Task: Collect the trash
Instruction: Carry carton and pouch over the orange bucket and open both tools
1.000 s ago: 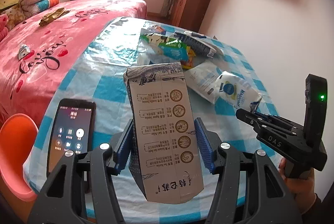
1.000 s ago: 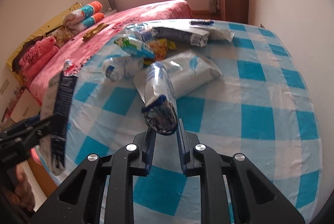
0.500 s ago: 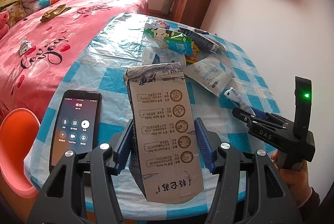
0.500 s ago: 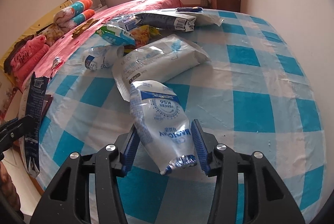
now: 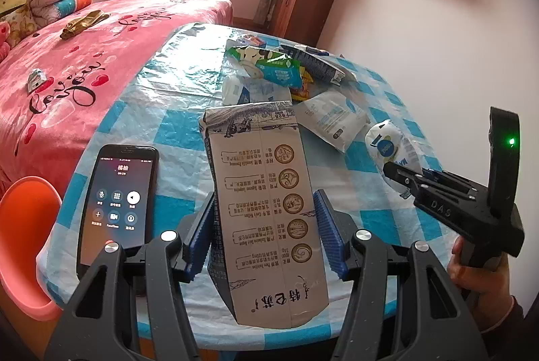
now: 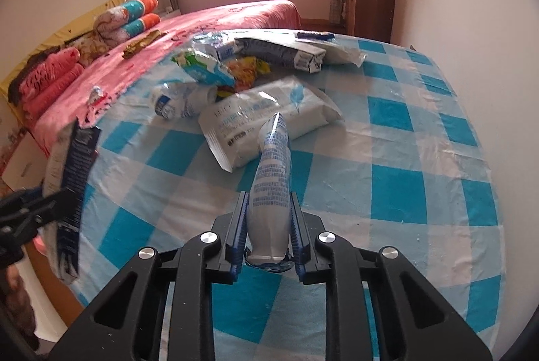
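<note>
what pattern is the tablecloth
Blue and white checks on the tablecloth, clearest in the right wrist view.

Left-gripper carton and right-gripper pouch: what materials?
Carton: looks like matte printed paperboard, with crisp fold lines and flattened panels. Pouch: probably thin glossy plastic film; it wrinkles and pinches narrow between the blue pads.

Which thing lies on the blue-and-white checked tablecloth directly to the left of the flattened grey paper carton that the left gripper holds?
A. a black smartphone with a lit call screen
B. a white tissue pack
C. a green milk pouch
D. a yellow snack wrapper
A: in the left wrist view the black smartphone lies flat beside the flattened grey paper carton in the left gripper, near the table edge.
</note>
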Motion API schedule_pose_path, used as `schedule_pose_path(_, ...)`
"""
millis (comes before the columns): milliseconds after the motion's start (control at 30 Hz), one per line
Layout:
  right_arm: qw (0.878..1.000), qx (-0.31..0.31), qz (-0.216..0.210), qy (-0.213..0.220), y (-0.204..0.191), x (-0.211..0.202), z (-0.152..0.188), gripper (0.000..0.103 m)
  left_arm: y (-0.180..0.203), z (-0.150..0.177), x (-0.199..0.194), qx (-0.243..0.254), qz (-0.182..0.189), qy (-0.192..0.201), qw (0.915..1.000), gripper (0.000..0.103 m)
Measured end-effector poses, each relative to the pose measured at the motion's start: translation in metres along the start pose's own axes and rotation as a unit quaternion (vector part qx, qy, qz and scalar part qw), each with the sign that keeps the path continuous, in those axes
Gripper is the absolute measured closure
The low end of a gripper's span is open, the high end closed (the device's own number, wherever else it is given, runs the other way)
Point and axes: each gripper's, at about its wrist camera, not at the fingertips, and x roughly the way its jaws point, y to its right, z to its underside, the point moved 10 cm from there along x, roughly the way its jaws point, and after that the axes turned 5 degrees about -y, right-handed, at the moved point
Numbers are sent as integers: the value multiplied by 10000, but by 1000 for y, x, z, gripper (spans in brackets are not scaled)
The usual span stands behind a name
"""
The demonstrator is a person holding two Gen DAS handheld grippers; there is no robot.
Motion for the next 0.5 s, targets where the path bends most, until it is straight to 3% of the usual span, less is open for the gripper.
schedule_pose_path(233, 9981, 68, -605, 17, -31, -15, -11, 79, -8, -1, -12, -82, 13, 125, 9999, 45)
schedule_pose_path(500, 9848, -298, -1714, -22, -122, -35, -41, 79, -54, -8, -52, -439, -280, 546, 9971, 45)
